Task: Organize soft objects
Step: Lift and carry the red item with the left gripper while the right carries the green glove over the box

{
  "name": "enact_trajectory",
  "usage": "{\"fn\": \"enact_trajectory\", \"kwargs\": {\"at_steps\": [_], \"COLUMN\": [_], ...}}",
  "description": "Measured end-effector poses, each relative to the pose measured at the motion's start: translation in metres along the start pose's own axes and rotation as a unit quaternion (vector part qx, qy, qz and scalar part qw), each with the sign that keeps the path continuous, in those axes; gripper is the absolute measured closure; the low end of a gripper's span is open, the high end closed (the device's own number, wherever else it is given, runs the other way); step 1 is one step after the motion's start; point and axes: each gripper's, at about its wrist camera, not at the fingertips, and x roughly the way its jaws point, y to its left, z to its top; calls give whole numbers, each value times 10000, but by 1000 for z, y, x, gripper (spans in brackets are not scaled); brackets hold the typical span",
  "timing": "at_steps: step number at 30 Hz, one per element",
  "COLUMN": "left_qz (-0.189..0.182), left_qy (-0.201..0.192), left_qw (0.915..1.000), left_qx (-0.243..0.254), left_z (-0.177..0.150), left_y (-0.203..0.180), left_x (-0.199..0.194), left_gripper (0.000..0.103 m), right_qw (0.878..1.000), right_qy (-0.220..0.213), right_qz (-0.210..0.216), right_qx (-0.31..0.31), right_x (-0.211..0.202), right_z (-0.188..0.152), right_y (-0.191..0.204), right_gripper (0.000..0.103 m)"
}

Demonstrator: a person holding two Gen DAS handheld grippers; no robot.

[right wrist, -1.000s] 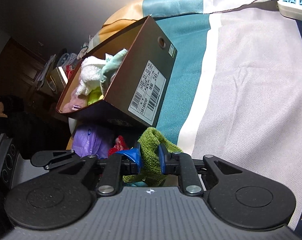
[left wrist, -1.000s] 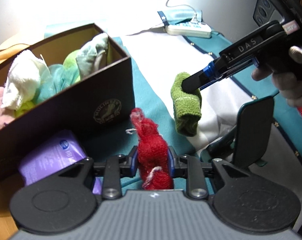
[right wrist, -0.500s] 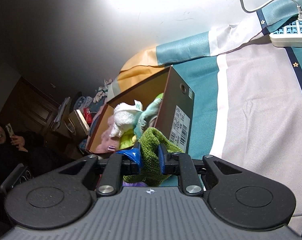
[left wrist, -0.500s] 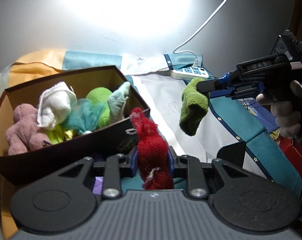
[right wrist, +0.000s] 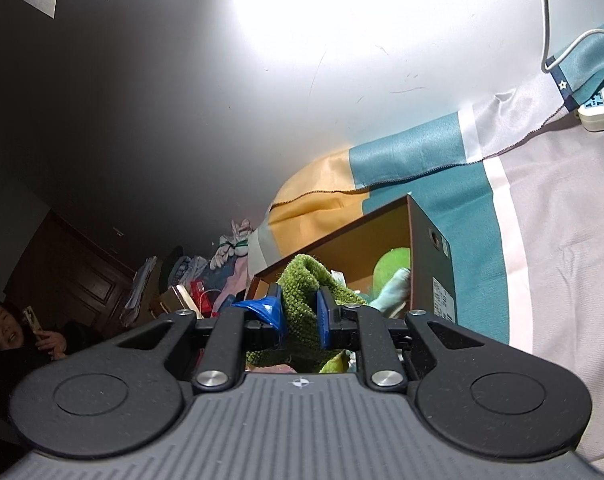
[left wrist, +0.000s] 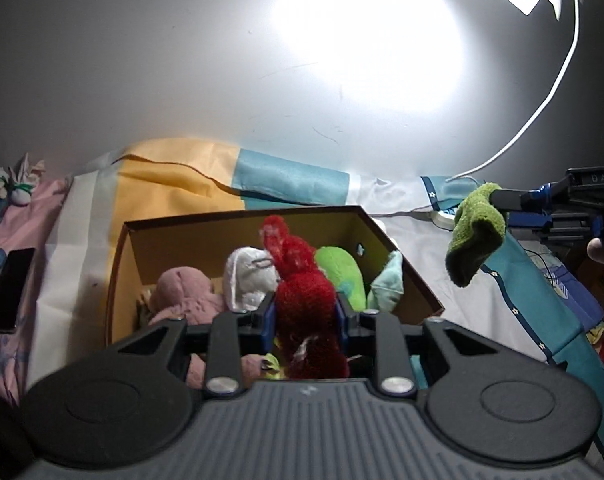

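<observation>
Red fuzzy knitted sock, bunched and upright, pinched fast between left gripper jaws, poised over open brown cardboard box of plush toys. Green knitted sock, drooping, clamped in right gripper, right of the box. Carry stage; next, likely: lower into box, release.

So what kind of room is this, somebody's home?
Most likely a lived-in bedroom. The open cardboard box of plush toys sits on a striped bedsheet against a plain wall, a power strip lies on the sheet, and clothes are heaped by a dark wooden cabinet.
</observation>
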Motion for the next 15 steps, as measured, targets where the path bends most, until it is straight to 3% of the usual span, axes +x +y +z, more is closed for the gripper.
{"fn": "enact_trajectory", "kwargs": {"at_steps": [8,15], "left_qz": [-232,-369], "left_qy": [232,541], "left_qw": [9993,9978], "left_qx": [-172,-113], "left_z": [7,-3], "left_y": [14,8], "left_x": [31,73], "left_gripper": [77,77], "right_qw": [9979,9933], "right_qy": [-485,-551], "right_qz": [-432,-1018], "right_qx": [30,39], "right_x": [43,90], "right_z": [6,-1], "right_y": [29,26], "right_gripper": [103,103]}}
